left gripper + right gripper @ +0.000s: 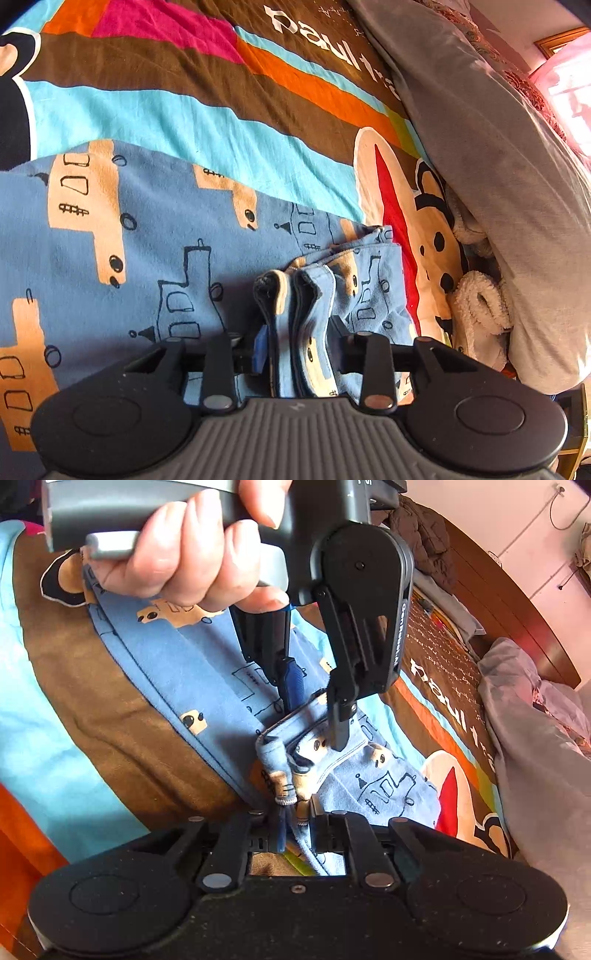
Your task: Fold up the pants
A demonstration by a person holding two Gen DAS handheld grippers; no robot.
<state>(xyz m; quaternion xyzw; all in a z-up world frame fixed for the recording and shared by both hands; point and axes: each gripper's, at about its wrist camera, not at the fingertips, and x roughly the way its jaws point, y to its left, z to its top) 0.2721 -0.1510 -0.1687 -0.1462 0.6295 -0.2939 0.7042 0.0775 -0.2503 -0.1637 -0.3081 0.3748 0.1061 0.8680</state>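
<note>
Blue pants [147, 240] printed with tan and outlined houses lie spread on a colourful bedspread [184, 103]. In the left wrist view, several stacked folds of their edge stand between the fingers of my left gripper [299, 350], whose jaws stand apart and do not clamp them. The right wrist view shows that left gripper [316, 716] from above, held by a hand [184, 554], with its fingers astride the folded edge of the pants [192, 672]. My right gripper [295, 830] is shut on a bunched hem of the pants close to the left one.
A grey duvet [480, 147] is heaped along the right side of the bed, with a fluffy white item [480, 302] tucked against it. A wooden headboard [517, 620] and a dark jacket [424, 546] lie beyond. The bedspread [92, 701] extends to the left.
</note>
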